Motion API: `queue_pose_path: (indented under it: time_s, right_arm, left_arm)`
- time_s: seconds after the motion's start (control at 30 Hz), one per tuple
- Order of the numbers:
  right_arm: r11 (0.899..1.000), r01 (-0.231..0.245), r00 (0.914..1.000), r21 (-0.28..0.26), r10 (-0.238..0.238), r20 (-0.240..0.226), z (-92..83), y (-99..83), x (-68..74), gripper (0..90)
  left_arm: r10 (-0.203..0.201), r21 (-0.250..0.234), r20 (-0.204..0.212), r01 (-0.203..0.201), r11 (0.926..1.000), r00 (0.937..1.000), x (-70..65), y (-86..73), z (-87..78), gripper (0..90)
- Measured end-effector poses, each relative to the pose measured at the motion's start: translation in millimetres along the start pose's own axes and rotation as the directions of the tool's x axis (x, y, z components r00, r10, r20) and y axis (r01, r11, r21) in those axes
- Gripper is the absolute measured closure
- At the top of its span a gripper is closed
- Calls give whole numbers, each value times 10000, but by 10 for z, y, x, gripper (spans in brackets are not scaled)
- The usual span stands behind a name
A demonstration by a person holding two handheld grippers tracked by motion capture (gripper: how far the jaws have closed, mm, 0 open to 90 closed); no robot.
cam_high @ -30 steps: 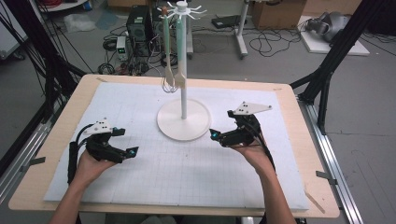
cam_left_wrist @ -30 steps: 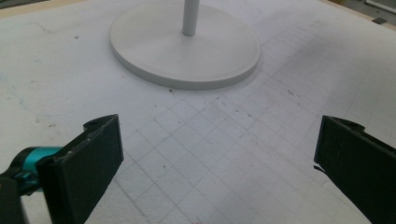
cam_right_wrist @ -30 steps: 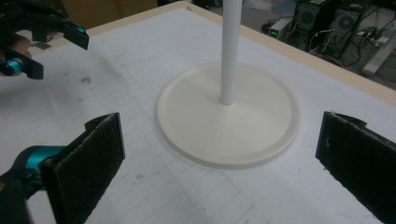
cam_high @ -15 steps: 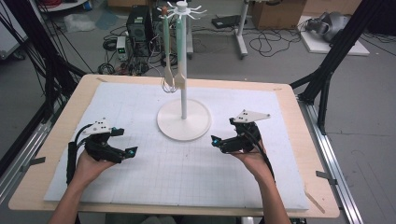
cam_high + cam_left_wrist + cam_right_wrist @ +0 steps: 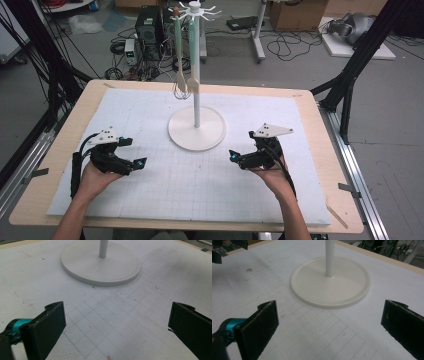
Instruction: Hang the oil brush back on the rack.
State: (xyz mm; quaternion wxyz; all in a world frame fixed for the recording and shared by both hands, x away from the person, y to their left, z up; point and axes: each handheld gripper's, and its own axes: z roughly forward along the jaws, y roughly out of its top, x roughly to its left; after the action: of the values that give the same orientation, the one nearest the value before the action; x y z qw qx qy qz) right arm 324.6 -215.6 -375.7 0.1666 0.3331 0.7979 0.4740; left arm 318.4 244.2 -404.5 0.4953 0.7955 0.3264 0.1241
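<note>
The top of the white stand [image 5: 196,125] is being cut off by the upper edge of the high view, so its hook crown is only partly showing, and in both tool views its post is running out of the frame above the round base. The utensils [image 5: 185,50] hanging from the crown are hard to make out: pale green handles, a whisk-like end and a spoon-like end, dangling beside the post. The stand is sitting on the white gridded mat [image 5: 150,200] toward the far middle of the desk [image 5: 60,150], a thin white pole rising from a flat disc with a raised rim. The left tool [image 5: 138,163] is resting low on the mat with its jaws standing wide apart and nothing between them; the right tool [image 5: 234,156] is likewise spread wide and holding nothing, pointing toward the base. Cables, a computer tower [image 5: 149,25] and cardboard boxes are lying on the grey floor behind.
</note>
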Motion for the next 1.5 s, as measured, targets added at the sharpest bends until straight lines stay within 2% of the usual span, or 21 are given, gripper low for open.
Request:
queue_pose_path:
  time_s: [0.7, 1.5]
  right_arm:
    - [9982, -531, 9980, -276, 540, 320, -206, -294, -52, 0]
    - [9947, -961, 9936, -354, 980, 570, -315, -649, -61, 0]
  left_arm:
    - [-23, 33, 46, 23, 10000, 10000, 10, -28, -5, 17]
    - [-113, 139, 140, 111, 9998, 9998, 31, -95, 2, 17]
